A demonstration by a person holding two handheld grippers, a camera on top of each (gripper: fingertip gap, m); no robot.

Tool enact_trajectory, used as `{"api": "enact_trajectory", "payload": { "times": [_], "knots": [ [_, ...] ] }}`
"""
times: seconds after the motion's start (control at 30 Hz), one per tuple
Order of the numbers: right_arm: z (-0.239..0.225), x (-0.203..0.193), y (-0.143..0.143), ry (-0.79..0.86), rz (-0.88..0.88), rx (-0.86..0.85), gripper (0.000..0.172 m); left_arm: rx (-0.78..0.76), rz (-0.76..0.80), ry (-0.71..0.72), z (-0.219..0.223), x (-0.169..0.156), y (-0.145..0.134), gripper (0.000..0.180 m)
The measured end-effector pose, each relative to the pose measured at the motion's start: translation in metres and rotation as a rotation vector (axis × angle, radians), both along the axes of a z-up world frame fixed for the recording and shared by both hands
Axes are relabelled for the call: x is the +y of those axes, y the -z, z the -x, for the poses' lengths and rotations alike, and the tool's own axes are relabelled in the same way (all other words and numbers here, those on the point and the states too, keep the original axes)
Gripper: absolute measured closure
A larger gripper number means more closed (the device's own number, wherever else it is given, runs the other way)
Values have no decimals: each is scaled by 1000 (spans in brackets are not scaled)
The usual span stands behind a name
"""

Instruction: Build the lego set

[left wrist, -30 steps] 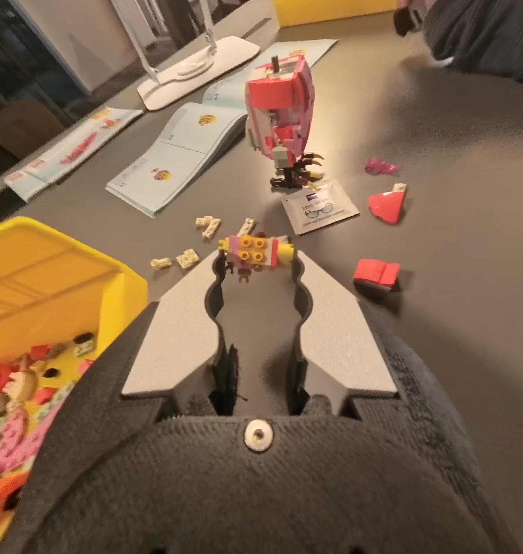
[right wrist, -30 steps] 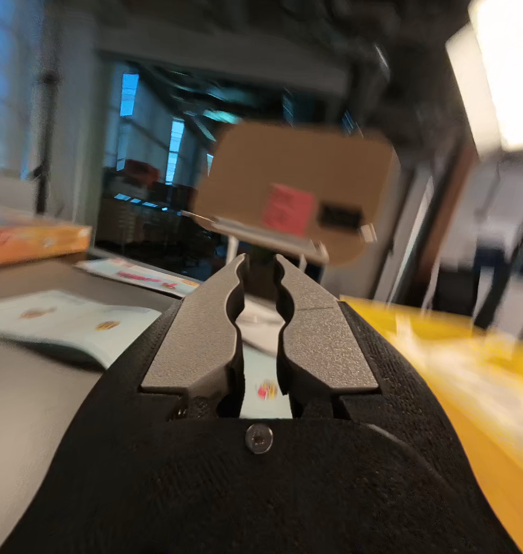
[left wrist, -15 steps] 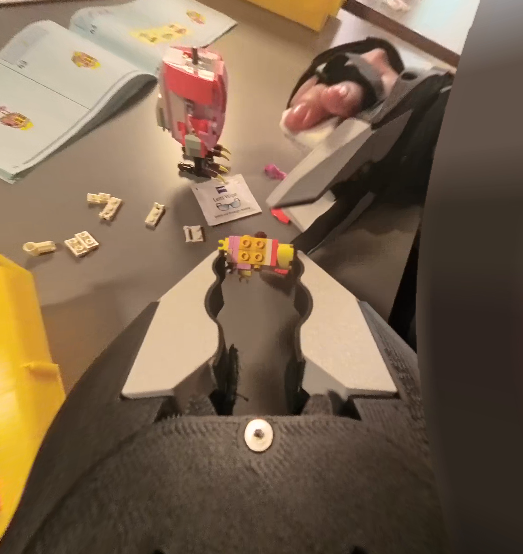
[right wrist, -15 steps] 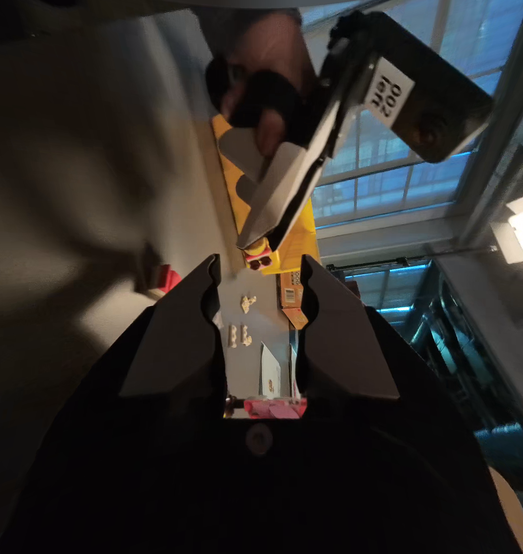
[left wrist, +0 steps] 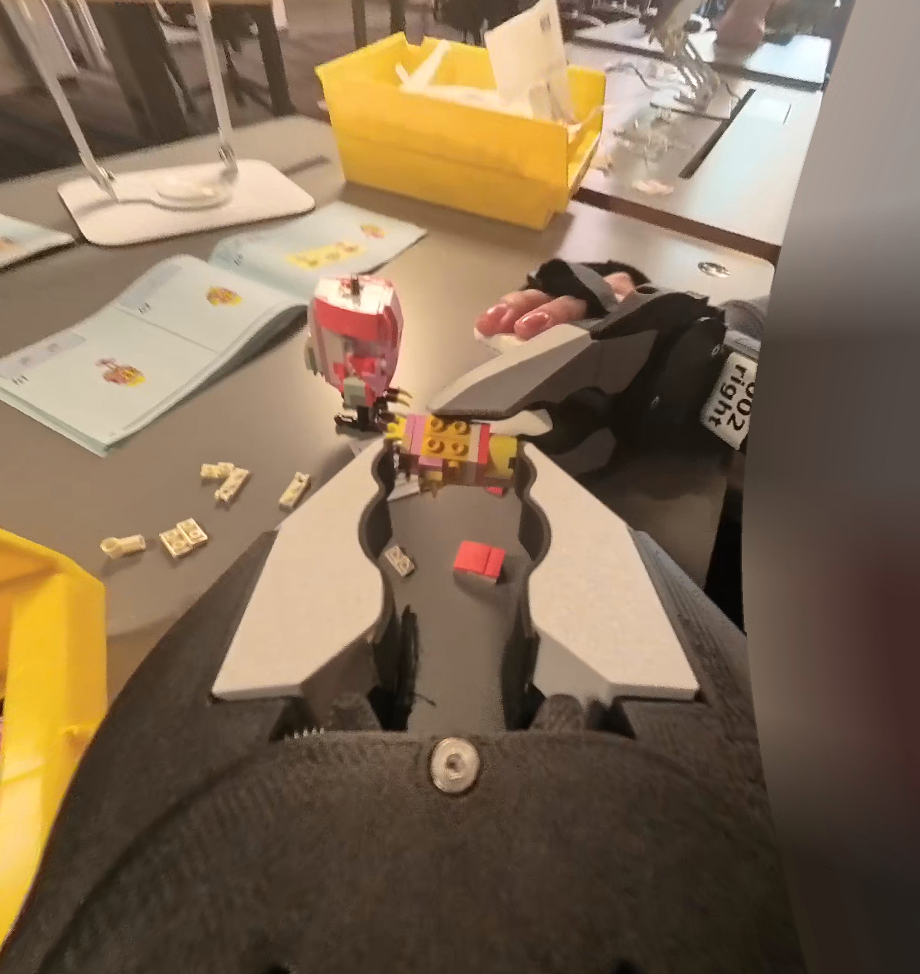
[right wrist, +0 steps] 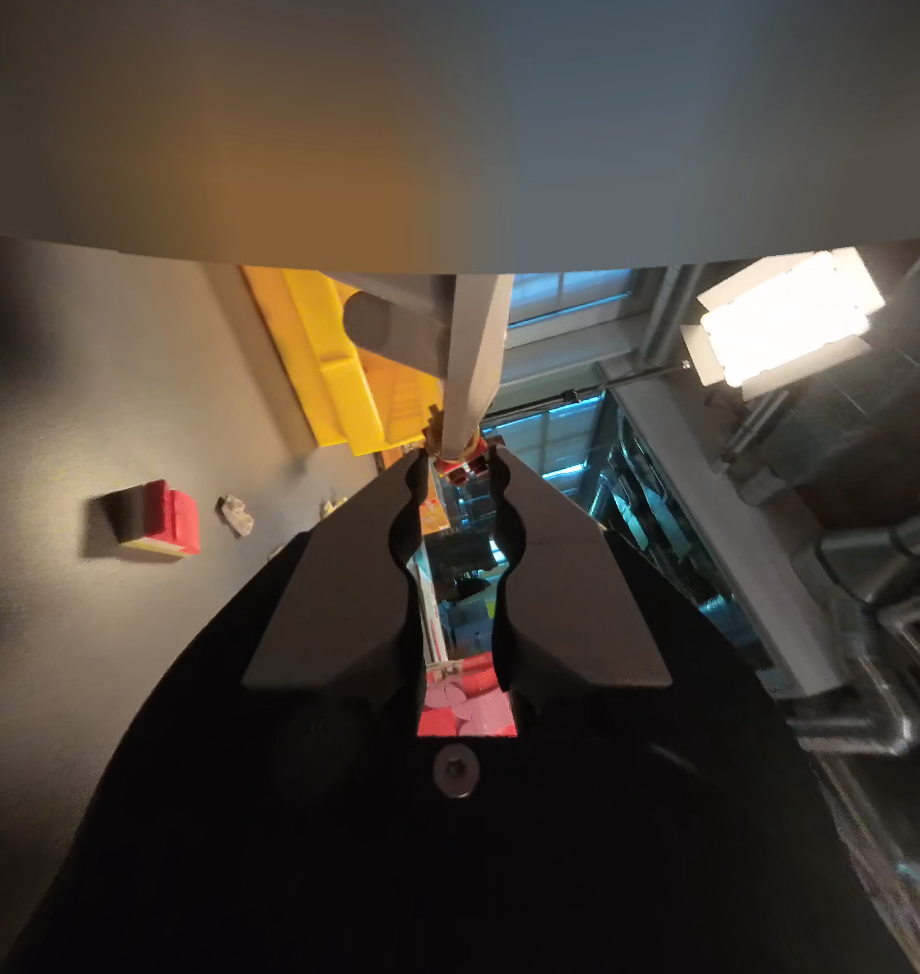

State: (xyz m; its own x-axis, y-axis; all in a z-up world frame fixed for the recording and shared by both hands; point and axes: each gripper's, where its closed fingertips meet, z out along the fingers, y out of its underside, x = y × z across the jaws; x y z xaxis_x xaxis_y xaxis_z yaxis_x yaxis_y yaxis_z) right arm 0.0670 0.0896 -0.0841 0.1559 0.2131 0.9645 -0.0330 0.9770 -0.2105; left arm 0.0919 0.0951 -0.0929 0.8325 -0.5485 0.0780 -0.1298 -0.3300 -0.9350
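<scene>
My left gripper (left wrist: 453,459) is shut on a small brick assembly (left wrist: 444,442) of pink, orange, yellow and red pieces, held by its ends above the grey table (left wrist: 500,295). My right gripper (left wrist: 481,421) comes in from the right. Its upper finger (left wrist: 510,379) lies on the orange studs and the lower one is under the assembly. In the right wrist view the assembly (right wrist: 460,469) sits pinched between the tips of my right gripper (right wrist: 460,457), with a left finger (right wrist: 471,369) across it. A red and pink brick model (left wrist: 355,337) stands just behind.
Open booklets (left wrist: 147,337) lie at left. A yellow bin (left wrist: 447,142) stands at the back, another (left wrist: 36,632) with loose pieces near left. Small tan pieces (left wrist: 184,537) and a red piece (left wrist: 476,561) lie below. A white stand base (left wrist: 184,195) is at the back left. My left and right fingertips are right by each other.
My right gripper swung in from the right, opened wide, then closed its fingers around the assembly. My left gripper kept its hold on the assembly while its view shifted.
</scene>
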Motion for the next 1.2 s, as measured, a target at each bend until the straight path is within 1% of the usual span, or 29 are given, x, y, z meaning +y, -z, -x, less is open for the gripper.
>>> {"api": "enact_trajectory", "payload": {
  "times": [0.1, 0.17, 0.3, 0.43, 0.53, 0.6, 0.73, 0.87, 1.0, 1.07, 1.2],
  "knots": [
    [-2, 3, -9, 11, 51, 46, 151, -16, -81, -15, -2, 2, -10, 136],
    [-3, 6, -15, 21, 84, 77, 151, -55, -128, -22, -2, 2, -17, 135],
    [-6, 15, -27, 29, 198, 120, 152, -104, -205, -67, 0, 4, -25, 121],
    [-7, 18, -28, 31, 223, 127, 152, -66, -330, -119, -1, 6, -36, 119],
    [-8, 19, -31, 26, 254, 141, 152, -1, -402, -164, -3, 10, -39, 123],
    [-9, 21, -32, 26, 270, 149, 152, 14, -414, -180, -4, 12, -38, 126],
    [-11, 22, -35, 19, 289, 158, 152, -40, -405, -178, -6, 14, -38, 128],
    [-11, 21, -34, 11, 280, 157, 152, -77, -411, -158, -7, 13, -40, 139],
    [-11, 21, -32, 13, 270, 147, 152, -116, -391, -138, -6, 13, -38, 139],
    [-10, 19, -30, 11, 259, 141, 152, -110, -402, -147, -6, 14, -39, 134],
    [-10, 18, -29, 13, 242, 135, 152, -86, -391, -148, -7, 16, -35, 137]
  ]
}}
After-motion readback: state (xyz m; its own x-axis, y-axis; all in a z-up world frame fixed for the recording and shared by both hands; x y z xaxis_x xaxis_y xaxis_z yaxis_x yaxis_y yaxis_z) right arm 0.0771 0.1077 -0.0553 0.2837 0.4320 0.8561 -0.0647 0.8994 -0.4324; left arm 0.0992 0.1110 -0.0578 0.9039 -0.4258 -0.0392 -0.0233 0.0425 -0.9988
